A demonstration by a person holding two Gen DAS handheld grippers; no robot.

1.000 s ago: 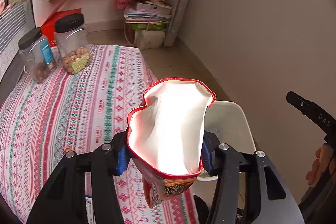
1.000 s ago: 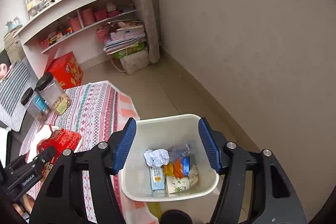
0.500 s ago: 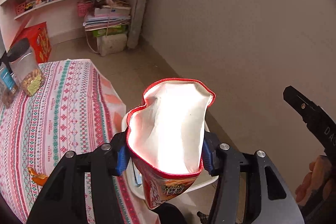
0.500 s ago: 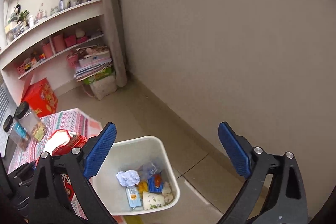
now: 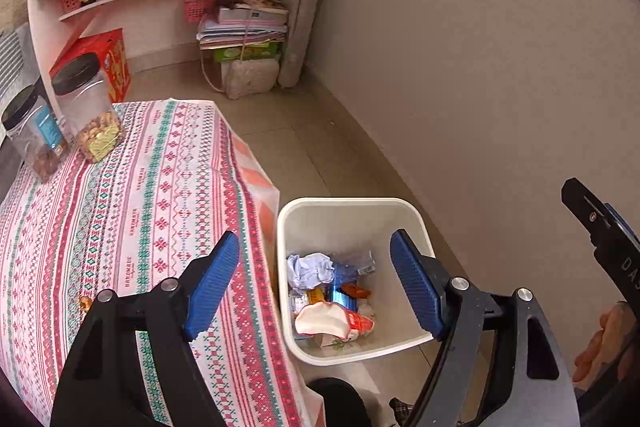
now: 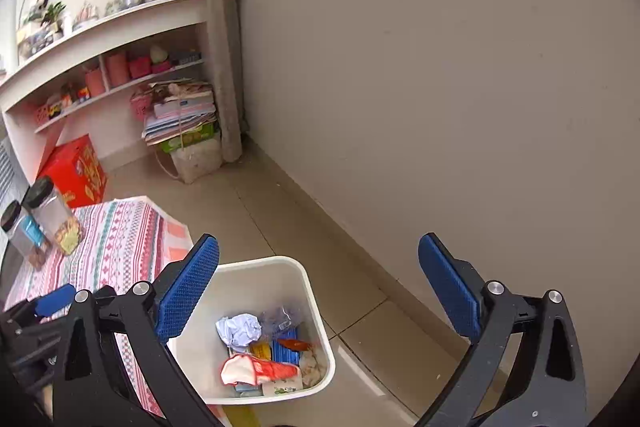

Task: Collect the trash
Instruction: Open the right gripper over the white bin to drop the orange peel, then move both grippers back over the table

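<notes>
A white trash bin [image 5: 348,205] stands on the floor beside the table; it also shows in the right wrist view [image 6: 316,311]. The red and white snack bag [image 5: 334,319] lies inside it on top of crumpled paper and wrappers, also visible in the right wrist view [image 6: 256,369]. My left gripper [image 5: 316,283] is open and empty above the bin. My right gripper [image 6: 320,291] is open and empty, above and to the right of the bin. A small orange scrap [image 5: 85,303] lies on the tablecloth near my left finger.
The table with a striped red and green cloth [image 5: 132,211] is left of the bin. Two black-lidded jars [image 5: 86,111] stand at its far left. A wall [image 5: 480,67] runs on the right. Shelves, a red box [image 5: 100,59] and stacked books [image 5: 244,27] are behind.
My left gripper opened and the snack bag dropped into the bin. My right gripper opened wide half a second earlier and has stayed open above the bin.
</notes>
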